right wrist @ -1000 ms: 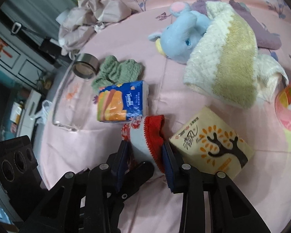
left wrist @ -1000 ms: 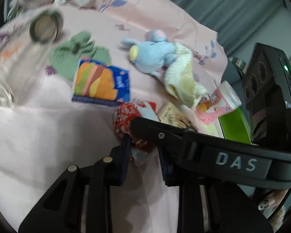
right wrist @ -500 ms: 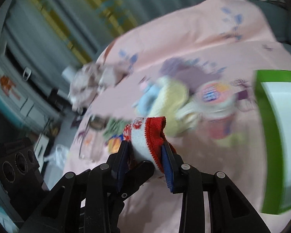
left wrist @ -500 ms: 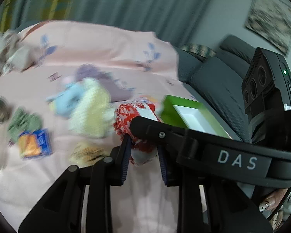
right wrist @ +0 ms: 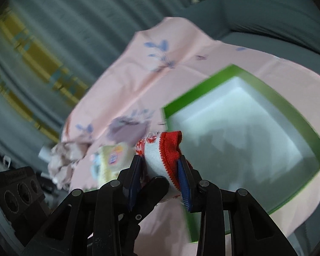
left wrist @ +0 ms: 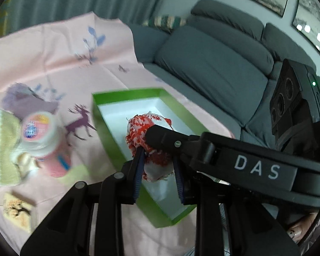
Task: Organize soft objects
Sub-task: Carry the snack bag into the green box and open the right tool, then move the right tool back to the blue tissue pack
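Both grippers are shut on one red-and-white knitted sock point(left wrist: 148, 143), held in the air. My left gripper point(left wrist: 157, 166) clamps its patterned end. My right gripper point(right wrist: 160, 170) clamps the end with the red cuff point(right wrist: 169, 149). The sock hangs over the near part of a green box with a white inside point(left wrist: 108, 125), which lies on the pink cloth. In the right wrist view the box point(right wrist: 292, 115) lies just right of the sock. The other gripper's black arm point(left wrist: 224, 155) crosses in front of the left wrist view.
A pink cup point(left wrist: 42, 136), a yellow-white towel point(left wrist: 2, 149) and a yellow tissue pack point(left wrist: 17, 211) lie left of the box on the pink cloth point(left wrist: 59, 55). A grey sofa point(left wrist: 213, 59) stands behind. A crumpled beige cloth point(right wrist: 64, 160) lies far left.
Both grippers have lifted the sock off the cloth and carried it to the right, from among the tissue packs and toys to above the green box.
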A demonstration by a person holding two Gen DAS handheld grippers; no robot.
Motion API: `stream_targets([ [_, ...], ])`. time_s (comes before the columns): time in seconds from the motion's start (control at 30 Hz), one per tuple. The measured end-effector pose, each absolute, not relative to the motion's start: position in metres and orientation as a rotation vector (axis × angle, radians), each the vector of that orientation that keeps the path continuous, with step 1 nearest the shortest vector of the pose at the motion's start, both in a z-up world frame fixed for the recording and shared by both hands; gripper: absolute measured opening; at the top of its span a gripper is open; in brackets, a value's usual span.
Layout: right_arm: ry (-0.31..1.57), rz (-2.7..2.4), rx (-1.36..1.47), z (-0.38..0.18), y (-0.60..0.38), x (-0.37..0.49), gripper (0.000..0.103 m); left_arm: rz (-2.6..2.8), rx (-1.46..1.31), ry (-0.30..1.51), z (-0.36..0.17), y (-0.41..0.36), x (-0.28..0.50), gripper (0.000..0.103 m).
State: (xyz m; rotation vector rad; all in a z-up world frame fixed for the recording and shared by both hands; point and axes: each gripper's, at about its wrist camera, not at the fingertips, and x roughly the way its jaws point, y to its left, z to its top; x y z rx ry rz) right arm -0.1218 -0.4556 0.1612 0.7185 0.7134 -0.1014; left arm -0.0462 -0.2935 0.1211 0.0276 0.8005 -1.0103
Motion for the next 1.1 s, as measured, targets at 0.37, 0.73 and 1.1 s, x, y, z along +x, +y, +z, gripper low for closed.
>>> stream_targets([
  [0.37, 0.849, -0.397, 0.727, 0.118, -0.496, -0.107, 0.041, -0.967, 0.035, 0.899, 0.092, -0.317, -0.038, 0.034],
  [0.73, 0.832, -0.524, 0.556, 0.12, -0.475, -0.09, 0.065, -0.731, -0.074, 0.755, 0.136, -0.189, -0.026, 0.074],
  [1.1, 0.952, -0.557, 0.35, 0.097, -0.439, -0.061, 0.064, -0.35, -0.216, 0.766, 0.113, -0.002, -0.014, 0.076],
])
